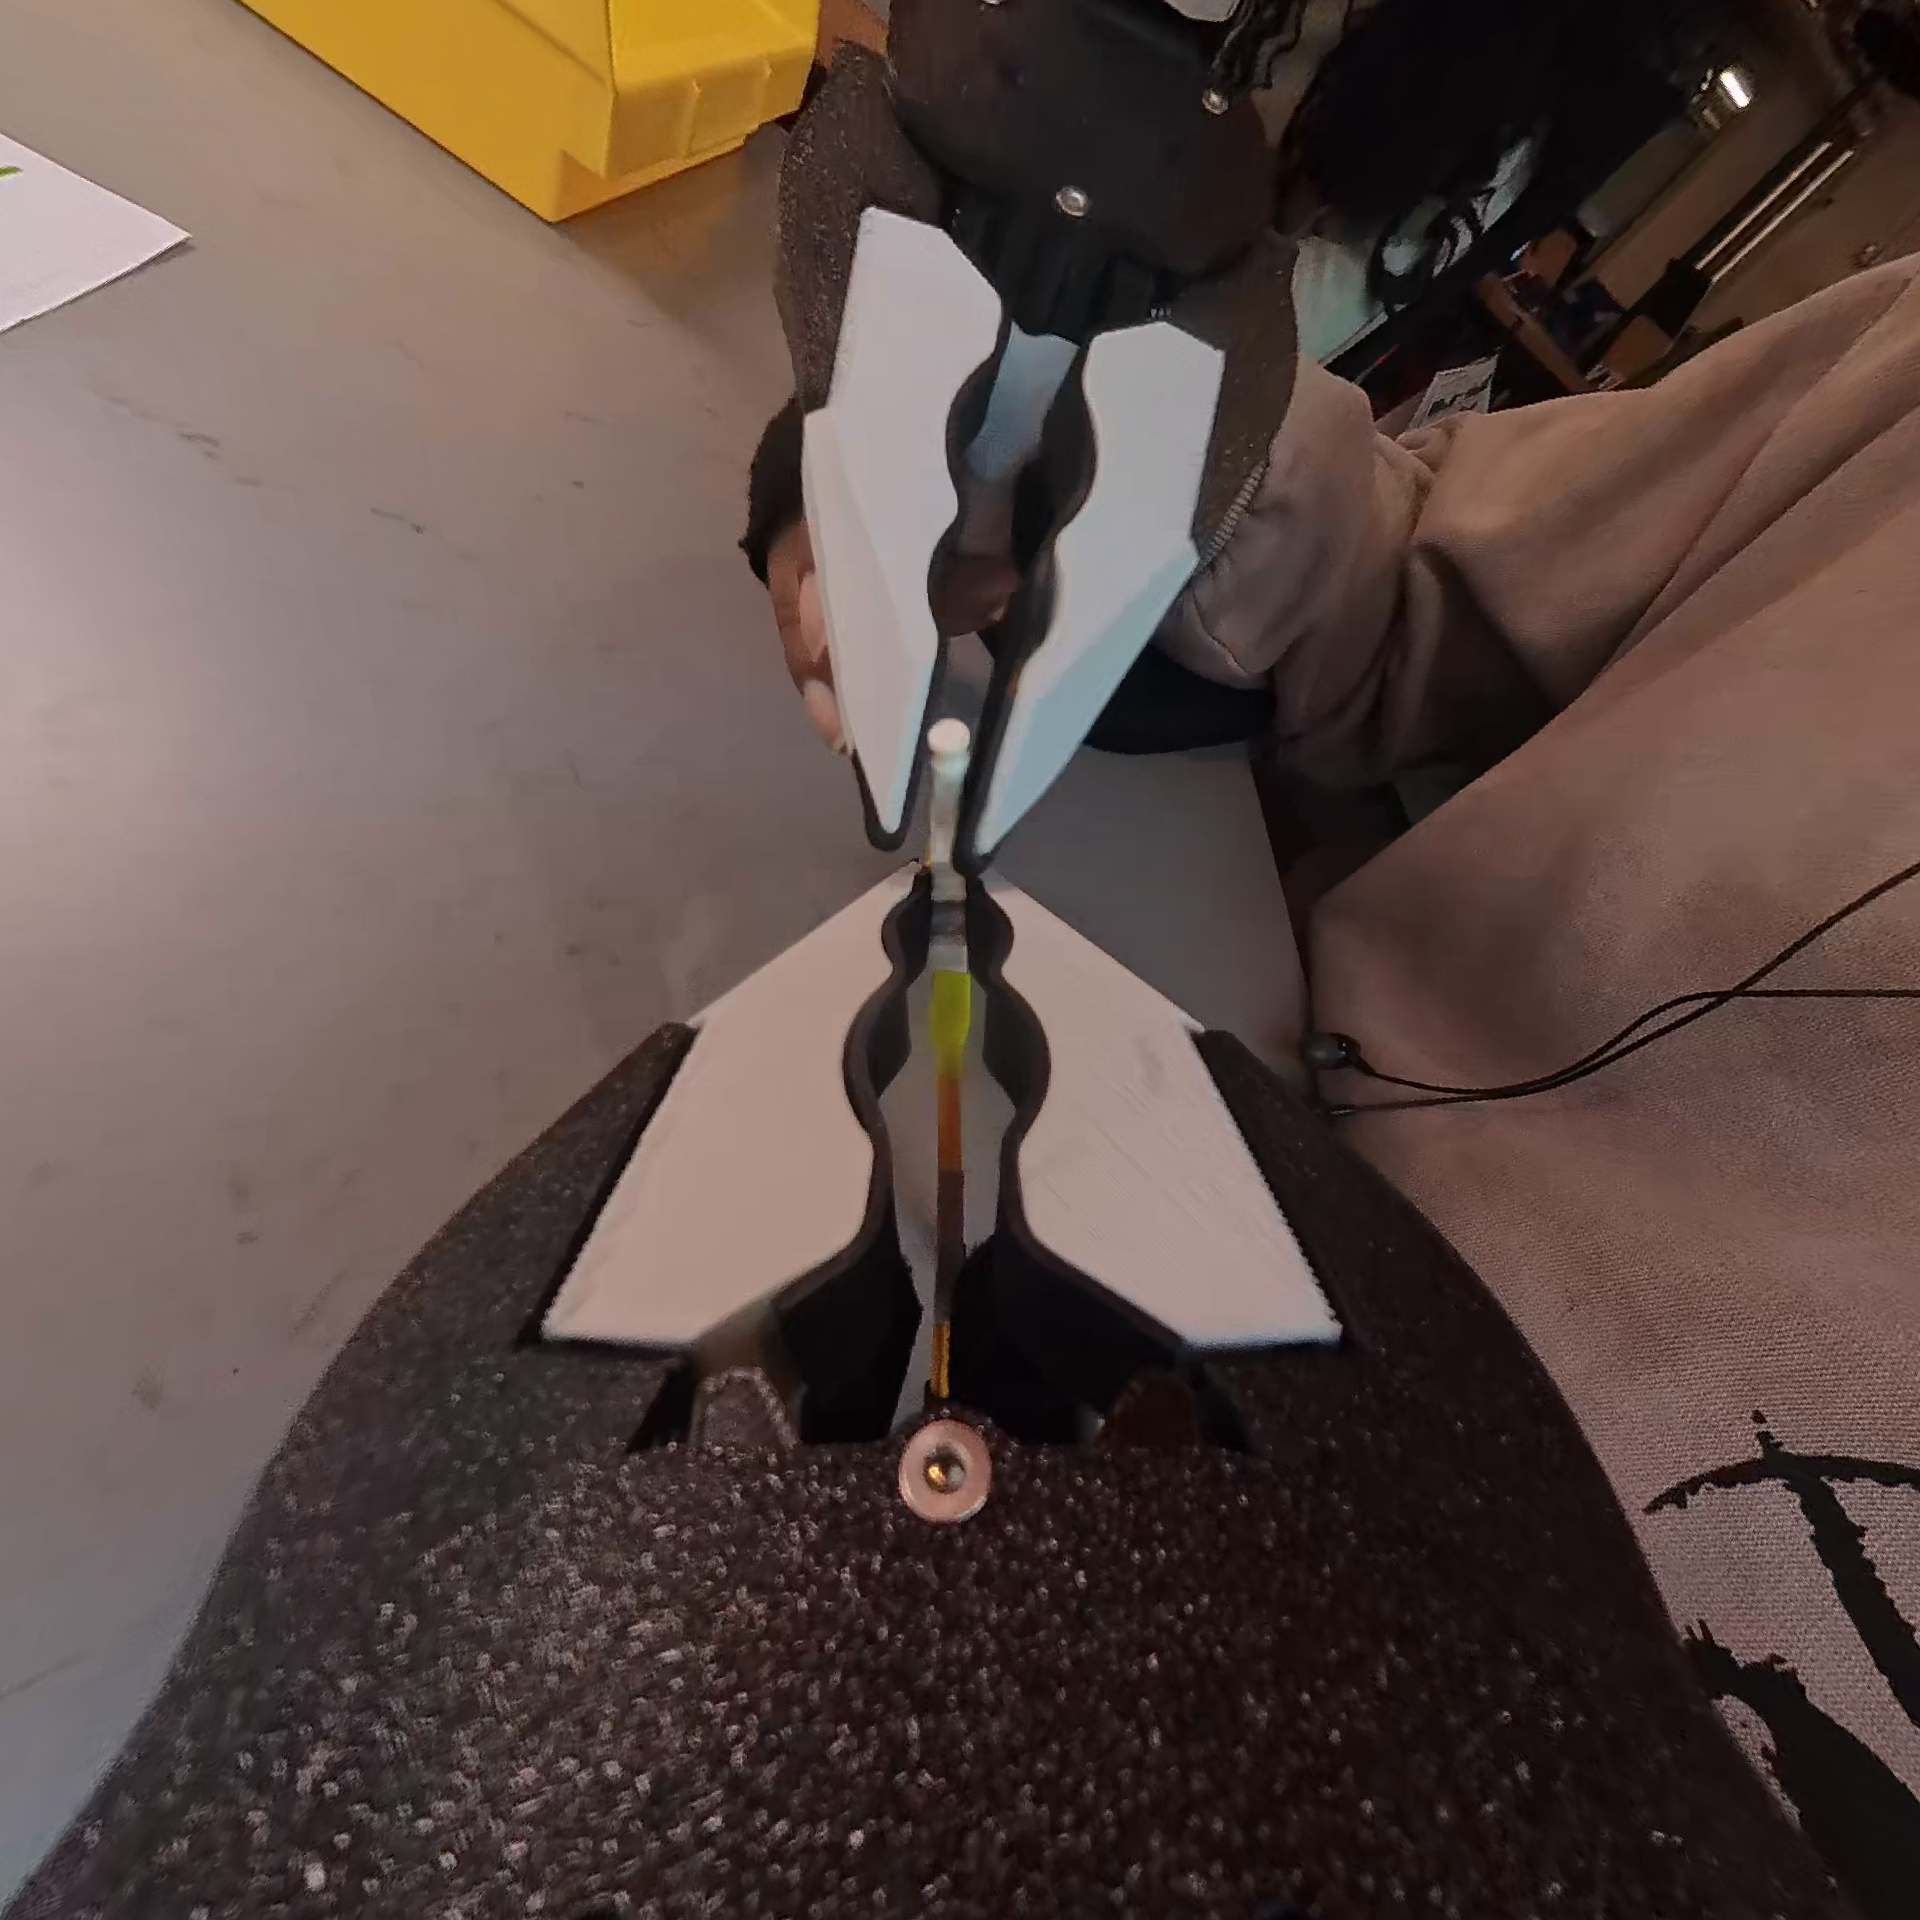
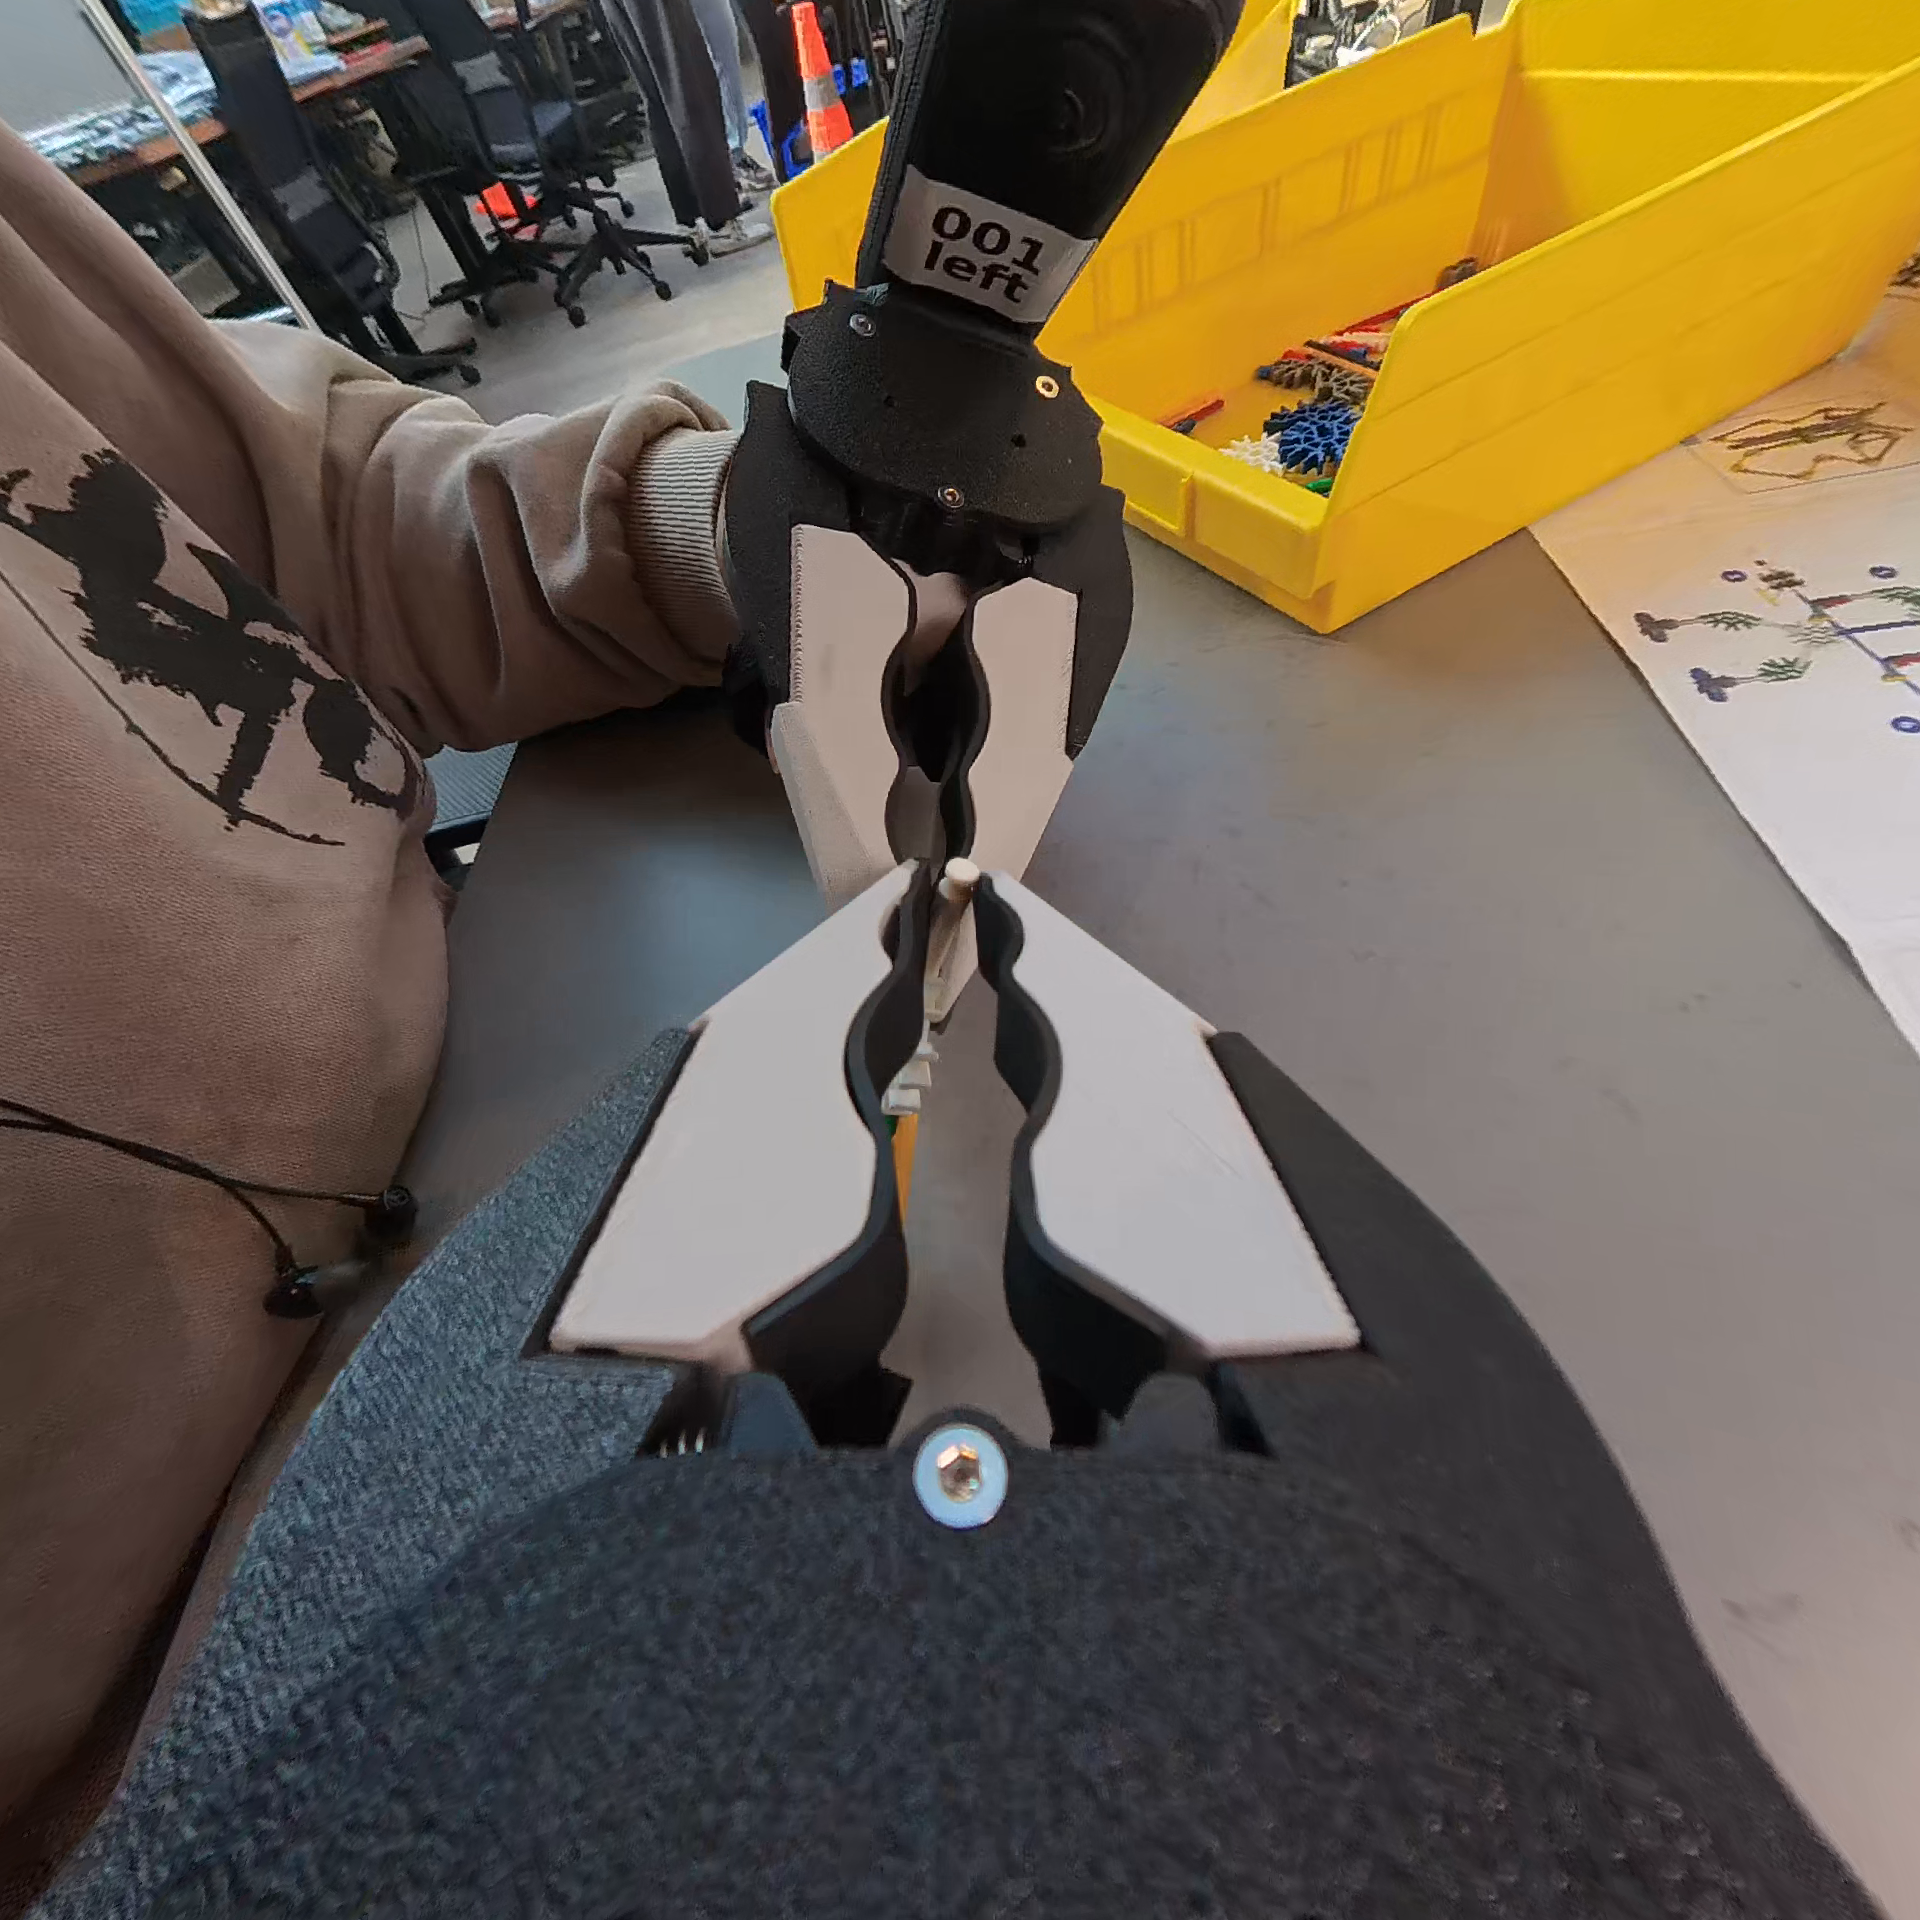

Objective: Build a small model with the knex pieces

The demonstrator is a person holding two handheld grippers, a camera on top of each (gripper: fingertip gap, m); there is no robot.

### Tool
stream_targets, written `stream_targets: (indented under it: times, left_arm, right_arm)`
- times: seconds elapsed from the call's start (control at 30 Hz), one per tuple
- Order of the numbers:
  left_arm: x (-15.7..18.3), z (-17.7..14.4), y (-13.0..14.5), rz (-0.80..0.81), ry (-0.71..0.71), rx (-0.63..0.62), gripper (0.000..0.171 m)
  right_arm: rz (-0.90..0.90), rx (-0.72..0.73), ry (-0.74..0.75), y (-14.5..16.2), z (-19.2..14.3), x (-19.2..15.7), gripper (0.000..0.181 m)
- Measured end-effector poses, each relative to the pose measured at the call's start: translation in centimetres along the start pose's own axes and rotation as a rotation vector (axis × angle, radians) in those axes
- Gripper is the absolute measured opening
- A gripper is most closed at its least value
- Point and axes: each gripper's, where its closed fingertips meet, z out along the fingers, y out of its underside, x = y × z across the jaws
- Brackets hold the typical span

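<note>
My left gripper (image 1: 943, 883) is shut on a thin toy-rod assembly: a white rod (image 1: 945, 800) sticks out past its tips, with a yellow-green piece (image 1: 952, 1013) and an orange rod (image 1: 948, 1143) between its fingers. My right gripper (image 1: 930, 842) faces it tip to tip, its jaws closed around the white rod's free end. In the right wrist view the white rod (image 2: 956, 894) sits between the right gripper's (image 2: 951, 883) tips, and the left gripper (image 2: 930, 836) points toward me. Both are held just above the grey table (image 2: 1403, 935).
A yellow bin (image 2: 1455, 364) holding several small construction-toy pieces (image 2: 1309, 426) stands on the table behind the grippers; it also shows in the left wrist view (image 1: 582, 104). A printed instruction sheet (image 2: 1787, 665) lies to the right. The person's beige sweatshirt (image 2: 208, 727) is close on the left. The tips of both grippers are at nearly the same place.
</note>
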Motion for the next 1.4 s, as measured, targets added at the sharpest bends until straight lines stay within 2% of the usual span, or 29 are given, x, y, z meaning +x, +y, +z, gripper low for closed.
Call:
stream_targets:
  times: [0.07,0.13,0.2,0.27,0.37,0.47,0.53,0.67,0.77,0.87,1.03,1.27,1.4]
  left_arm:
    - [-0.1,0.0,-0.2,-0.013,-0.004,0.017,0.005]
    - [-0.3,-0.6,-1.2,-0.031,-0.007,0.081,0.006]
    - [-0.6,-1.5,-2.0,-0.048,-0.001,0.144,0.009]
    - [-0.9,-2.2,-2.5,-0.051,0.000,0.193,0.025]
    - [-0.6,-2.9,-3.8,-0.033,0.025,0.277,0.033]
    - [-0.1,-2.9,-5.4,0.040,-0.008,0.374,0.033]
    - [0.1,-2.8,-6.4,0.057,-0.029,0.431,0.030]
    - [-0.2,-3.2,-6.8,0.049,-0.044,0.476,0.007]
    - [-0.2,-3.1,-5.9,0.059,-0.057,0.390,0.006]
    - [0.5,-2.8,-4.6,0.069,-0.027,0.274,0.005]
    - [0.7,-1.5,-2.0,0.084,-0.026,0.093,0.005]
    - [0.6,-0.5,-0.1,0.042,-0.018,-0.016,0.005]
    - [-0.1,-0.4,-0.1,0.028,-0.047,-0.003,0.006]
  right_arm:
    - [-0.007,0.013,0.012,-0.3,-0.2,0.2,0.006]
    - [0.041,0.087,0.018,-1.4,-0.6,0.5,0.004]
    - [0.089,0.191,0.025,-2.8,-1.5,1.1,0.003]
    - [0.122,0.317,0.040,-4.4,-2.8,1.9,0.003]
    - [0.187,0.527,0.016,-6.7,-4.4,2.1,0.002]
    - [0.191,0.660,0.061,-8.0,-5.0,2.3,0.003]
    - [0.189,0.696,0.081,-8.3,-4.7,2.2,0.002]
    - [0.194,0.622,0.078,-7.4,-3.1,2.0,0.003]
    - [0.170,0.510,0.026,-6.4,-2.8,1.8,0.003]
    - [0.082,0.339,-0.050,-4.8,-2.6,0.5,0.005]
    - [-0.093,0.072,-0.067,-1.3,-2.3,-0.6,0.006]
    - [-0.073,-0.025,-0.105,0.7,-1.5,-1.0,0.005]
    - [-0.020,-0.025,-0.092,0.9,-1.4,-0.4,0.004]
